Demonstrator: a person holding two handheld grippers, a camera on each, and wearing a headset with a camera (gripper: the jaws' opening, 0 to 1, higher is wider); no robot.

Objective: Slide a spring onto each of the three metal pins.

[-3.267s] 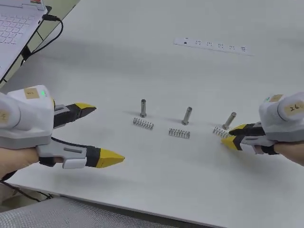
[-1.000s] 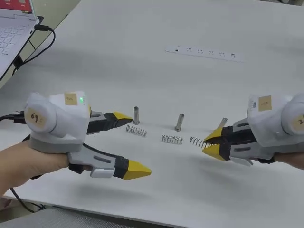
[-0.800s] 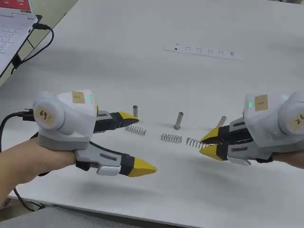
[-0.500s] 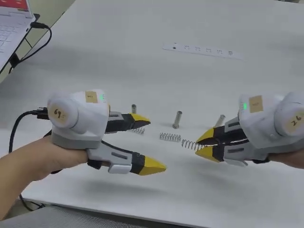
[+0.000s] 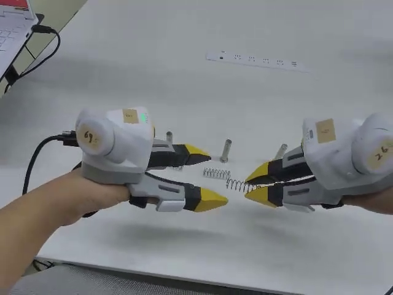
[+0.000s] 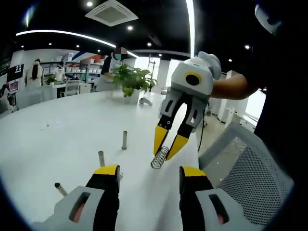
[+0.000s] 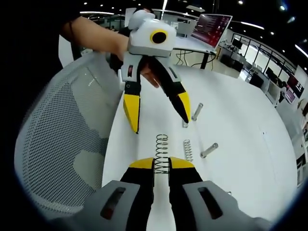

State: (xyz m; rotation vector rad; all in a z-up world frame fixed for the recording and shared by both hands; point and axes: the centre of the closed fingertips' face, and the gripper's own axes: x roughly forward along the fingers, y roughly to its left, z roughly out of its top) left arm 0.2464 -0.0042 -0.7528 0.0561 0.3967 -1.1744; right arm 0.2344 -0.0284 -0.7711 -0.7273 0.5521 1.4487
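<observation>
Three metal pins stand on the white table: left pin (image 5: 169, 136), middle pin (image 5: 226, 149), right pin (image 5: 280, 150). My right gripper (image 5: 250, 186) is shut on one end of a spring (image 5: 236, 183), held above the table with its free end pointing left. The right gripper view has that spring (image 7: 161, 153) sticking out between my right gripper's (image 7: 162, 166) tips. My left gripper (image 5: 212, 175) is open and faces the spring from the left, a short gap away. A second spring (image 5: 215, 173) lies below the middle pin. The left gripper view has the held spring (image 6: 159, 158) just ahead of the open left gripper (image 6: 150, 173).
A white power strip (image 5: 255, 60) lies at the far side of the table. A laptop corner (image 5: 9, 18) and black cable (image 5: 43, 43) are at the far left. A grey mesh chair (image 7: 62, 125) stands by the table's near edge.
The right gripper picked up the rightmost spring and carried it up and left. The open left gripper moved right toward it, so the two now nearly meet in front of the pins.
</observation>
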